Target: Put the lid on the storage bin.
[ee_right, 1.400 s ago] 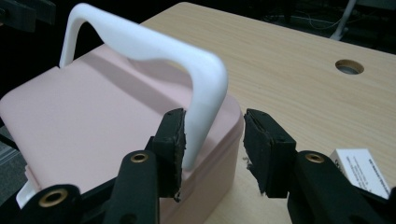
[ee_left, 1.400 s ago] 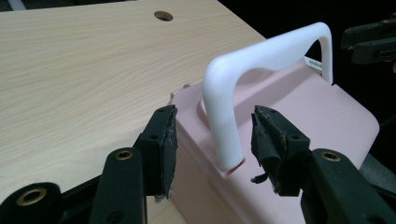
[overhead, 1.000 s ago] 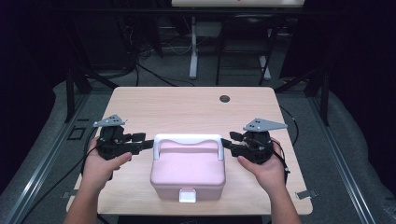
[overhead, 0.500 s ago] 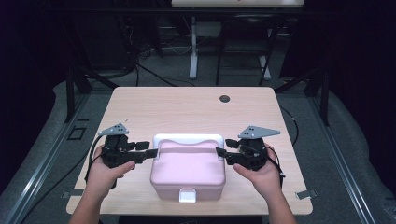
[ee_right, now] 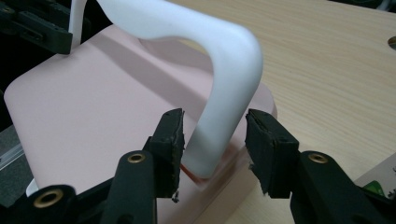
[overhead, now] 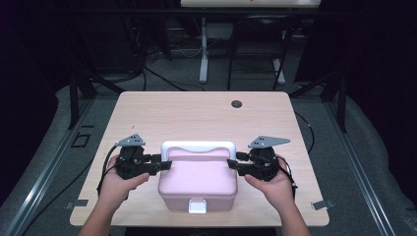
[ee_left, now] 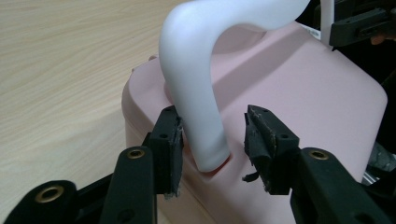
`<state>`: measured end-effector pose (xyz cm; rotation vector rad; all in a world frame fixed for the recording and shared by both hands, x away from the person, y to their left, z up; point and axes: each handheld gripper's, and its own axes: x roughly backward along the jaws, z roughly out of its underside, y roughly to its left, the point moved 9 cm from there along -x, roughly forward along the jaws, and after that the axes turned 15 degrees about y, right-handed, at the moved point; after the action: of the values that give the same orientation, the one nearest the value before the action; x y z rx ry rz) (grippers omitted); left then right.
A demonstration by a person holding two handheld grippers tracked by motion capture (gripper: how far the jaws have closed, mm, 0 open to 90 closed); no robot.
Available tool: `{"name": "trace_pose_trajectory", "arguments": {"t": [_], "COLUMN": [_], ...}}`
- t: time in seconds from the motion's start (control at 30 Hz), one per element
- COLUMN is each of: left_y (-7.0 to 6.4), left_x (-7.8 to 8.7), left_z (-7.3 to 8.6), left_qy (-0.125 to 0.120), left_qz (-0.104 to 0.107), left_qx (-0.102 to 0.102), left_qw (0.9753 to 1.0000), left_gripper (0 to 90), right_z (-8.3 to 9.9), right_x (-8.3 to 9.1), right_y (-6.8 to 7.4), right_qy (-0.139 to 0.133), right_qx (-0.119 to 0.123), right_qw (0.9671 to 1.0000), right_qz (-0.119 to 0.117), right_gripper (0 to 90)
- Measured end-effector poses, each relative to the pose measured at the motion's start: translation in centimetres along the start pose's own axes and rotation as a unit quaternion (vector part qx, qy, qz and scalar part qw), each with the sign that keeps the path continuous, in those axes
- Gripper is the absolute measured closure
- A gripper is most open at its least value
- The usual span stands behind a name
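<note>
While the pink box [overhead: 198, 179] sits at the table's [overhead: 196, 118] near edge, left gripper [ee_left: 212, 140] & right gripper [ee_right: 212, 140] straddle, jaws apart, its white handle's [overhead: 198, 146] legs: rigid, smooth plastic, prob. light; clamp low.

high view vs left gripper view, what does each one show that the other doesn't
The high view alone takes in the whole table, the dark round hole near its far edge, the box's white front latch and both hands. The left gripper view alone shows the left gripper with its jaws open astride the foot of the white handle, one pad at the handle, the other apart. Both show the pink box and the right gripper.
</note>
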<state>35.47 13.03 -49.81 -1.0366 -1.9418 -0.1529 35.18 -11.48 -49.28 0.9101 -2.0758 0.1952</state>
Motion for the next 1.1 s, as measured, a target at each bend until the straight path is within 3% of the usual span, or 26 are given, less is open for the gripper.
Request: {"name": "trace_pose_trajectory", "arguments": {"t": [0.17, 0.4, 0.63, 1.1], "left_y": [0.0, -0.3, -0.6, -0.2], "left_x": [0.1, 0.8, 1.0, 0.4], "left_z": [0.1, 0.1, 0.3, 0.5], "left_qy": [-0.004, -0.009, -0.011, -0.014], "left_qz": [-0.006, 0.001, 0.001, 0.002], "left_qx": [-0.002, -0.007, -0.013, -0.011], "left_qw": [1.0, 0.9999, 0.9999, 0.9998], "left_gripper": [60.3, 65.2, 67.3, 69.3], "right_z": [0.2, 0.0, 0.2, 0.6], "right_x": [-0.3, 0.5, 0.7, 0.0], "right_y": [0.4, 0.7, 1.2, 0.8], "right_qy": [0.006, -0.004, 0.001, -0.002], "right_qx": [0.006, 0.014, 0.03, 0.02], "right_qw": [0.9999, 0.9999, 0.9995, 0.9998], "right_qz": [-0.008, 0.0, 0.005, -0.009], "right_gripper": [59.1, 66.4, 66.9, 70.7]}}
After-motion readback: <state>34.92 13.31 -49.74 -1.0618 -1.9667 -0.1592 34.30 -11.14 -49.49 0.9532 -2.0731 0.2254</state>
